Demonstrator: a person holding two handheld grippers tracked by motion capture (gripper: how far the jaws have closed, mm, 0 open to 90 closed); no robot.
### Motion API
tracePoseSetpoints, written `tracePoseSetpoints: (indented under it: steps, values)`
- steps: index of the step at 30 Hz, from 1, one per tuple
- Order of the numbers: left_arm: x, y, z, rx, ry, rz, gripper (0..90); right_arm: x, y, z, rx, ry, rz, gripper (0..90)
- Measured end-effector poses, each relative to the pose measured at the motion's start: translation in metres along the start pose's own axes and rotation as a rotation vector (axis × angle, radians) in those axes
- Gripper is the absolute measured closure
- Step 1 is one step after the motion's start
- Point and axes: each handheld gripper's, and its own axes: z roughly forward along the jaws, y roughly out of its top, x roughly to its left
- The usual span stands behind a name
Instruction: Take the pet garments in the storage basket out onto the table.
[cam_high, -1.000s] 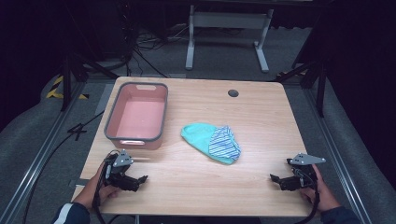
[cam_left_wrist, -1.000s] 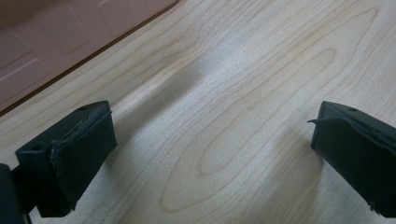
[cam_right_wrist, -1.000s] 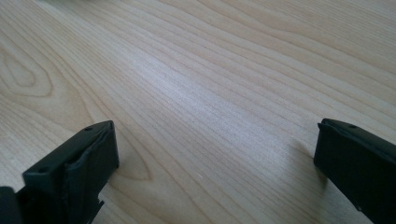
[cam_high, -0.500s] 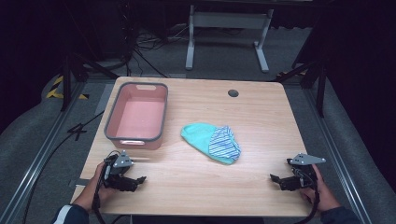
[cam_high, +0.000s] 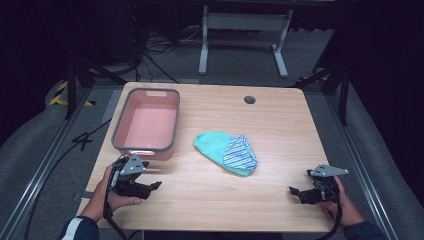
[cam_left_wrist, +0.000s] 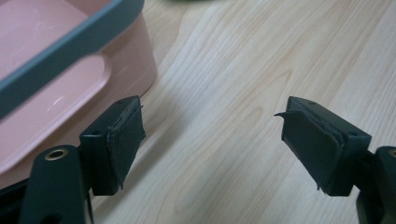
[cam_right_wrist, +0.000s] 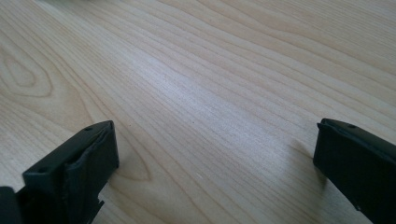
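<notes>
High view has the teal and striped cloth pile (cam_high: 227, 152) mid-table, roughly 2 o'clock from the left gripper (cam_high: 150, 186) and 10 o'clock from the right gripper (cam_high: 296, 192), probably slightly nearer the left, both with jaws apart and empty, the left's having just been narrowing.

The high view looks forward and down from above the person's side, taking in the whole table (cam_high: 280, 200). The left gripper view sits low and close, facing along the wood past the pink tub (cam_left_wrist: 70, 70), which the high view shares. The right gripper view skims bare tabletop, very near.
</notes>
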Motion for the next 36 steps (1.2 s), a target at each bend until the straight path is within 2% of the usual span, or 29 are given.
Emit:
tracePoseSetpoints:
  steps: [2,4,8,10,14,16,19,20,22,28,32,34,36]
  values:
    - [-0.001,0.007,0.002,0.009,-0.003,0.021,22.2,0.0,0.0,0.0,0.0,0.0,0.0,0.4]
    - [-0.002,0.017,0.005,0.008,-0.036,0.021,23.4,0.0,0.0,0.0,0.0,0.0,0.0,0.4]
    - [-0.01,0.045,0.017,0.008,-0.086,0.046,22.1,0.0,0.0,0.0,0.0,0.0,0.0,0.4]
    - [-0.014,0.061,0.028,0.025,-0.119,0.064,18.0,0.0,0.0,0.0,0.0,0.0,0.0,0.4]
    - [-0.025,0.093,0.052,0.046,-0.157,0.132,16.5,0.0,0.0,0.0,0.001,-0.001,-0.004,0.7]
    - [-0.03,0.108,0.066,0.062,-0.181,0.146,16.1,0.0,0.0,0.0,0.0,0.0,-0.005,0.7]
    - [-0.037,0.129,0.088,0.114,-0.197,0.18,16.2,0.0,0.0,0.0,0.001,0.001,-0.007,0.7]
    - [-0.039,0.135,0.095,0.125,-0.21,0.18,15.8,0.0,0.0,-0.001,0.001,0.0,-0.008,0.7]
    - [-0.041,0.146,0.108,0.14,-0.208,0.198,16.0,0.0,-0.001,-0.001,0.001,0.001,-0.007,0.7]
    - [-0.042,0.166,0.146,0.189,-0.205,0.182,16.0,0.0,-0.001,-0.001,0.001,0.001,-0.007,0.7]
    - [-0.036,0.17,0.171,0.236,-0.163,0.166,16.2,0.0,-0.001,-0.001,0.001,0.002,-0.007,0.8]
    - [-0.031,0.169,0.182,0.259,-0.166,0.109,16.4,0.0,-0.001,-0.001,0.001,0.002,-0.007,0.7]
    - [-0.025,0.166,0.192,0.278,-0.17,0.08,15.8,0.0,-0.001,-0.001,0.001,0.002,-0.008,0.7]
